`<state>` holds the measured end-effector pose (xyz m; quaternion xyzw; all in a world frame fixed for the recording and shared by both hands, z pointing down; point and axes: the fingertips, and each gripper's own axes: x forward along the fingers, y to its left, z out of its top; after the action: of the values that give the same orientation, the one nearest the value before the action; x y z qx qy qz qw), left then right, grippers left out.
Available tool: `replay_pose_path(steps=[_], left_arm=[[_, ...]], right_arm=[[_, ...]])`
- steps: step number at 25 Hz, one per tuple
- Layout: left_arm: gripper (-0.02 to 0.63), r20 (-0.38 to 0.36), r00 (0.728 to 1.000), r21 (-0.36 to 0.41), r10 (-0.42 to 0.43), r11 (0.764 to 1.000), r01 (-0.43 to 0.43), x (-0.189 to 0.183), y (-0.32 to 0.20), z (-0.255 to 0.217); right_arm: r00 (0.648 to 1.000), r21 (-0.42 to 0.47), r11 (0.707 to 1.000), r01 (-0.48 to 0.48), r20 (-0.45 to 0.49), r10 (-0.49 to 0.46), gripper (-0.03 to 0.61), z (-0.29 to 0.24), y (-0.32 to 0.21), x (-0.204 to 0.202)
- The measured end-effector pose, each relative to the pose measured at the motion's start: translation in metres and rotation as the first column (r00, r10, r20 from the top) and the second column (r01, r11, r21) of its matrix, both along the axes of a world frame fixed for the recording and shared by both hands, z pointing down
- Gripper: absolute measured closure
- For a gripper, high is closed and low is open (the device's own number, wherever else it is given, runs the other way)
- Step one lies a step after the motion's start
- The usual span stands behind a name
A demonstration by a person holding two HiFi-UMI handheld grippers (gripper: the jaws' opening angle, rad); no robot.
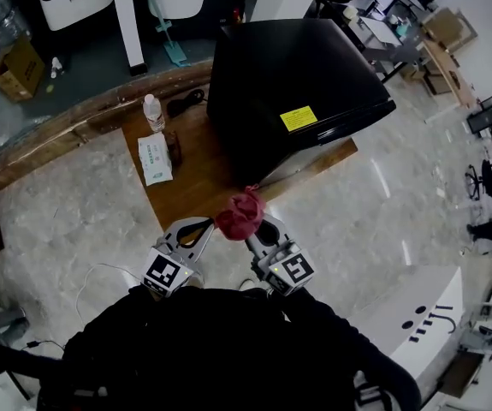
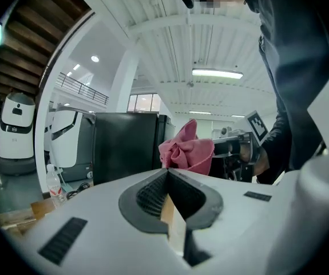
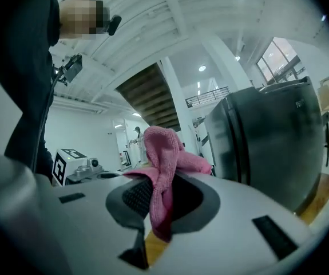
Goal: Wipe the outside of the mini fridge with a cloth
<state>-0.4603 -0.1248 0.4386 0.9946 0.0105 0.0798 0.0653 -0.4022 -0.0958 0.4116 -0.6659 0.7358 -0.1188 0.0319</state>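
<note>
The black mini fridge stands on a wooden board ahead of me, with a yellow sticker on its top. It fills the right of the right gripper view and the middle of the left gripper view. My right gripper is shut on a bunched pink cloth that pokes up past its jaws. My left gripper is close beside it, shut, with nothing seen between its jaws. The cloth hangs just beyond its tip. Both grippers are short of the fridge.
On the board left of the fridge stand a water bottle and a packet of wipes, with a black cable behind. A cardboard box sits far left. A white machine stands at my right.
</note>
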Motion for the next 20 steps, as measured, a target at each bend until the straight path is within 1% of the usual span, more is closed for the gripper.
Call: replay_pose_path(steps=[4, 9, 13, 17, 20], left_arm=[[0.609, -0.025, 0.999, 0.048, -0.047, 0.998, 0.048, 0.005, 0.031, -0.022], [0.609, -0.069, 0.990, 0.037, -0.122, 0.992, 0.125, 0.012, 0.082, -0.048], [0.609, -0.097, 0.984, 0.061, -0.148, 0.986, 0.154, 0.019, 0.126, -0.064], [0.609, -0.116, 0.978, 0.072, -0.171, 0.981, 0.180, 0.025, 0.165, -0.071], [0.609, -0.120, 0.975, 0.077, -0.188, 0.977, 0.198, 0.026, 0.192, -0.070]], right_arm=[[0.999, 0.031, 0.999, 0.040, -0.007, -0.039, 0.523, -0.016, 0.038, 0.006], [0.994, 0.071, 0.992, 0.105, -0.048, -0.101, 0.523, -0.037, 0.096, 0.013], [0.992, 0.091, 0.988, 0.124, -0.043, -0.121, 0.523, -0.049, 0.141, 0.022], [0.986, 0.109, 0.981, 0.158, -0.065, -0.152, 0.523, -0.054, 0.178, 0.030], [0.982, 0.151, 0.971, 0.187, -0.063, -0.179, 0.523, -0.063, 0.200, 0.031]])
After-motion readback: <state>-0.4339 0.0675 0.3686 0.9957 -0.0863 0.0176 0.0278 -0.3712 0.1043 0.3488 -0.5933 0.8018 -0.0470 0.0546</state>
